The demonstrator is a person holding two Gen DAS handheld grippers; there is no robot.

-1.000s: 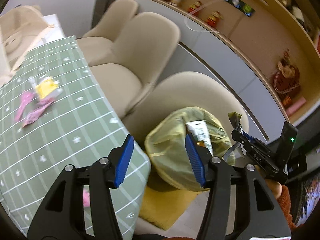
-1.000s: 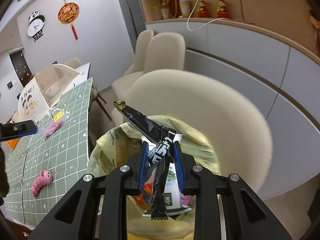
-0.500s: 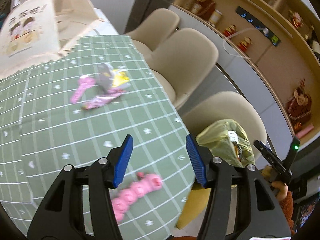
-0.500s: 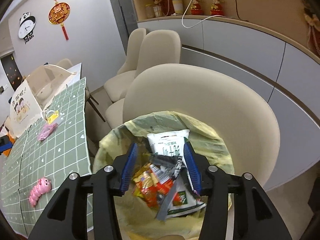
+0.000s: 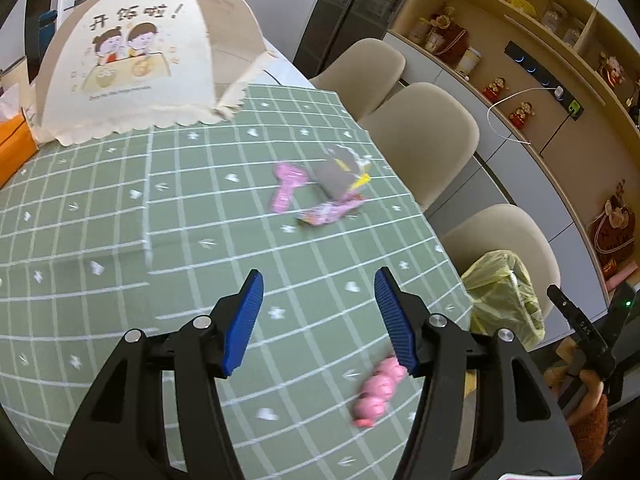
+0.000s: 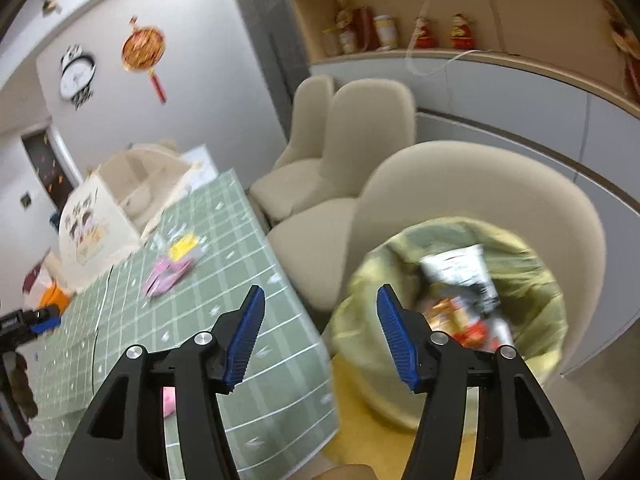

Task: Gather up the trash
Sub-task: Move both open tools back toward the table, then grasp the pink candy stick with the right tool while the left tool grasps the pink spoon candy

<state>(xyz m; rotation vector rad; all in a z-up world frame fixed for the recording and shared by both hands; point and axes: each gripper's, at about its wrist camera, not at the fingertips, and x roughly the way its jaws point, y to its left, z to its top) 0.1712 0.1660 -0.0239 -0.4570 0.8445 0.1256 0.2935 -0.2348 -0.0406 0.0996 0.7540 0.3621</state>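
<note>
Wrappers [image 5: 335,196] lie in a small heap on the green checked tablecloth [image 5: 120,208], between the cream food cover [image 5: 132,60] and the left gripper [image 5: 316,320], whose blue pads stand apart and empty above the cloth. A pink caterpillar toy [image 5: 378,390] lies near that gripper. Beside the tablecloth's edge, the yellow trash bag [image 6: 536,280] sits on a beige chair [image 6: 480,184]; the right gripper [image 6: 320,334] is spread wide, holding nothing.

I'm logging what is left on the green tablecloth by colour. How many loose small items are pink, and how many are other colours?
Pink: 3 – the key-shaped piece, the flat wrapper, the segmented caterpillar toy.
Yellow and grey: 1 – the crumpled packet.
Total: 4 loose items on the tablecloth; the food cover and orange box are not counted.
</note>
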